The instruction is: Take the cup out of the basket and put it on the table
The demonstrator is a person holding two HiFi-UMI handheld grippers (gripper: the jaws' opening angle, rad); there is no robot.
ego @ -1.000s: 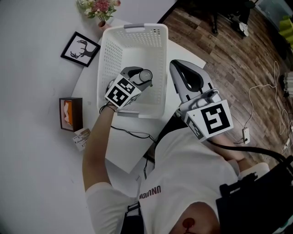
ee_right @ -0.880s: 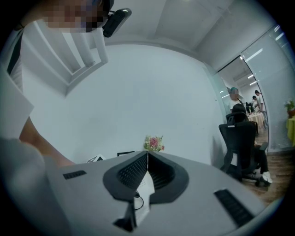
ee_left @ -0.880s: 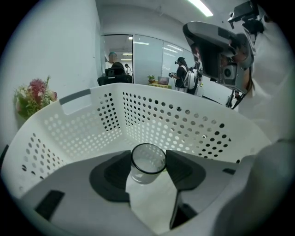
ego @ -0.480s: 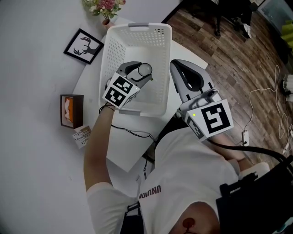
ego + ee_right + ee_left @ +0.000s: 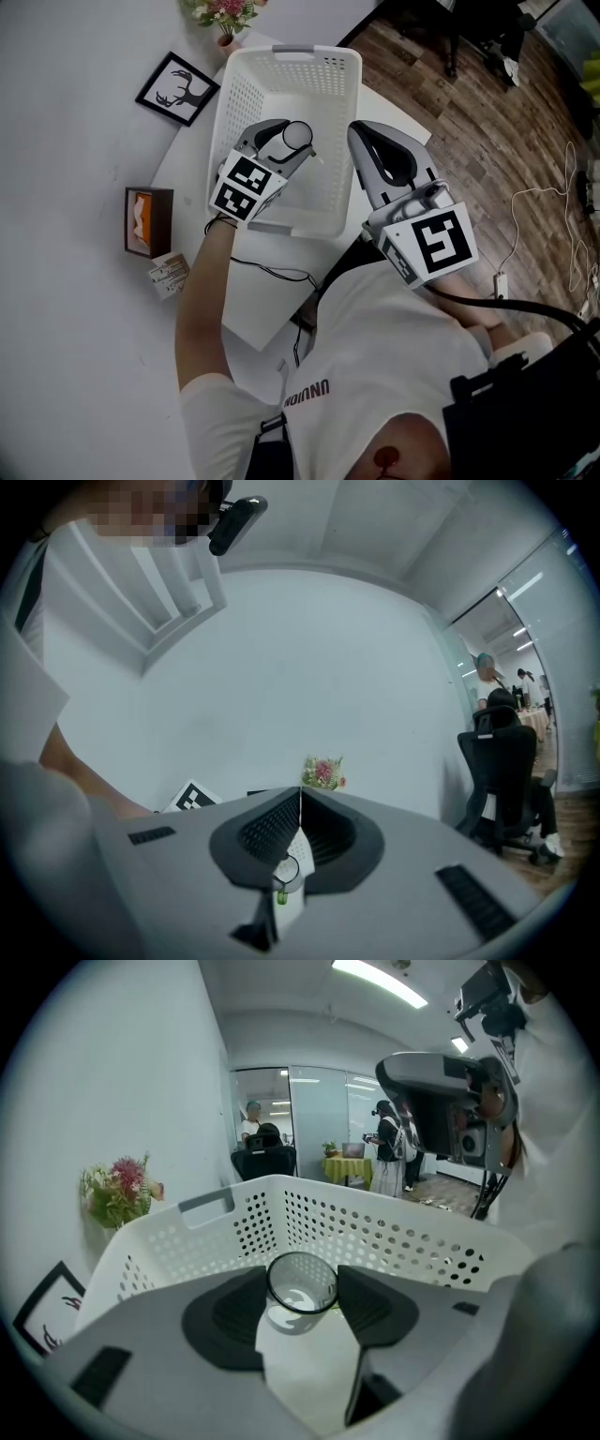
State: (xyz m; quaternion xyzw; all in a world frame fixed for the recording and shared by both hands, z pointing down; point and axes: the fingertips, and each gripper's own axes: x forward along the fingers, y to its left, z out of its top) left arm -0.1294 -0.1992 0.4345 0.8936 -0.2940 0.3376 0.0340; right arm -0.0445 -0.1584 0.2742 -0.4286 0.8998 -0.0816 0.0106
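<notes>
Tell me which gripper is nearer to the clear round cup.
Left. The left gripper is clamped on the clear round cup, holding it over the white perforated plastic basket. The right gripper, jaws shut, hangs apart from the cup, outside the basket's right side.

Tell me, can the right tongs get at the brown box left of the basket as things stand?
Probably not directly. The right tongs are shut at the right of the basket, which stands, with the left tongs closed on the cup, between them and the brown box at the far left.
</notes>
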